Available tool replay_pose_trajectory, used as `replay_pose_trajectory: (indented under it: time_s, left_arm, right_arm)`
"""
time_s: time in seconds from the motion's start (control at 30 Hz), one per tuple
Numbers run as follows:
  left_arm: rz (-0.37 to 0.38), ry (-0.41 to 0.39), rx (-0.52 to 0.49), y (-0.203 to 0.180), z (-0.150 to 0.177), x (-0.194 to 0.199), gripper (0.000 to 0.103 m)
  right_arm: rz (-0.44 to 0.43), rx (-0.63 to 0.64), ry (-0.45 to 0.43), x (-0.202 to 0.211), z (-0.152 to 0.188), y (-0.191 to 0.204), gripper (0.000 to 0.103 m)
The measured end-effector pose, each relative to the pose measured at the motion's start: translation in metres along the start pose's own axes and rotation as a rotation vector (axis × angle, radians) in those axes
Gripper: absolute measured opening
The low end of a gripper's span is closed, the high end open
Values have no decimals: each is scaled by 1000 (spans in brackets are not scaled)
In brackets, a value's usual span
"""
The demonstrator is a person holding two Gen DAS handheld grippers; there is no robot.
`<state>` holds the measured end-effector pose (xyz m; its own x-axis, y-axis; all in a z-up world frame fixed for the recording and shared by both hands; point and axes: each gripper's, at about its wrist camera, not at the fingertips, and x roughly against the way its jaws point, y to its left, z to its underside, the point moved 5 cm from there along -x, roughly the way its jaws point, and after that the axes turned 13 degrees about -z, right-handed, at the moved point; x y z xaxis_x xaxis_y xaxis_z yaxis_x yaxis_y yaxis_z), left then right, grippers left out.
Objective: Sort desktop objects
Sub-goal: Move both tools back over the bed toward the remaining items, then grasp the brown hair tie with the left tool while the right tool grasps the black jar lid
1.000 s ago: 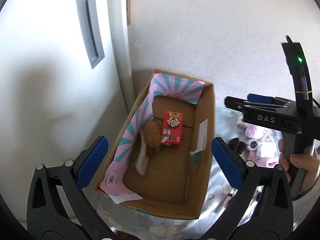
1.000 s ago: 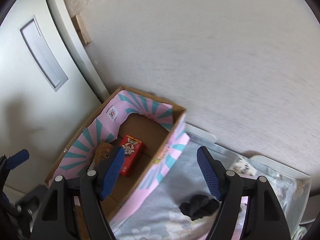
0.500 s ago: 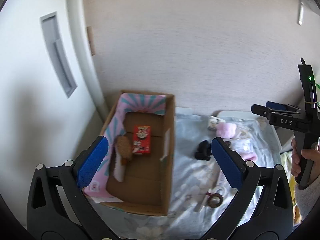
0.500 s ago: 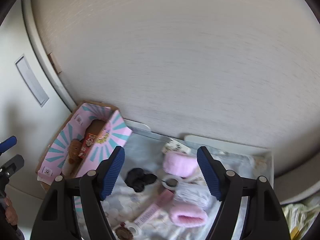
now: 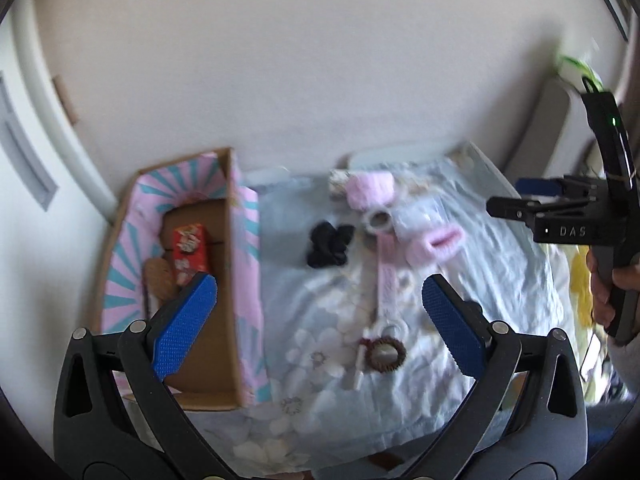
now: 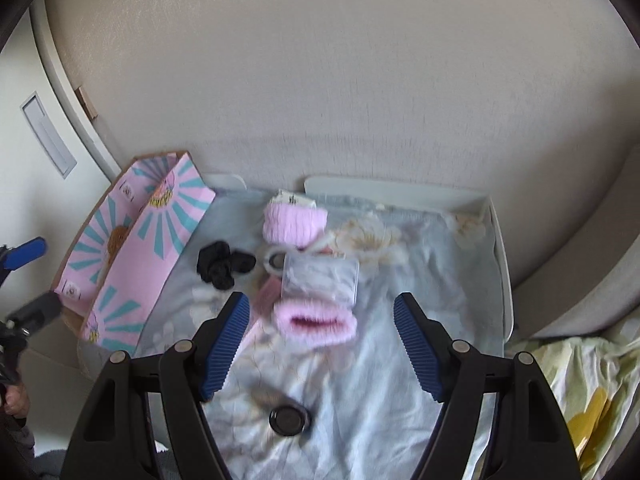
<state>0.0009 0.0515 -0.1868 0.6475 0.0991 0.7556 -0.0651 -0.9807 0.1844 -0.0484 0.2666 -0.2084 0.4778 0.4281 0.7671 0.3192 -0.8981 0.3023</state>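
A cardboard box (image 5: 236, 240) with pink and teal flaps stands at the left; it holds a red packet (image 5: 190, 250) and a brown plush (image 5: 159, 278). On the pale blue floral cloth (image 5: 480, 300) lie a black scrunchie (image 5: 328, 244), two fluffy pink bands (image 6: 294, 220) (image 6: 316, 322), a clear packet (image 6: 320, 278), a pink strip (image 5: 386, 280), a brown hair tie (image 5: 386, 354) and a small dark round thing (image 6: 289, 420). My left gripper (image 5: 318, 316) is open and empty above the cloth. My right gripper (image 6: 322, 344) is open and empty, above the nearer pink band.
A wall runs behind the table. A white door (image 6: 44, 140) stands at the left behind the box. A white tray rim (image 6: 500, 260) edges the cloth at back and right. A yellow floral fabric (image 6: 580, 400) lies to the right.
Both views have swung right from the box onto the cloth with the loose items. Both grippers stay open and empty.
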Motion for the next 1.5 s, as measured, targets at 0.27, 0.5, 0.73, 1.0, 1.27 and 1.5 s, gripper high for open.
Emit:
replay_pose_trajectory:
  time_s: [0.27,0.5,0.73,1.0,1.27,1.5]
  left_arm:
    - [65,46,-129,-49,54,-28,103]
    - [25,15,-253,-77,81,-45,103]
    - [16,25,-317,-99,105,-66,103]
    - [96,35,-335,-115,116,-79,102]
    - [122,61,-332,-119,118,-92,90]
    - [101,37,-330,-121,117,-91,81]
  right_arm:
    - [7,-15,78,-10,46,-2,71]
    - [-5,-44,128,-23,72,-5,71]
    - [-32,-45,119,-37,91,-2,71]
    - [-36,52,147,-59,108,14,71]
    - [-45,58,162,-76,112,12,60]
    - [-50,58,176,-84,115,10,47]
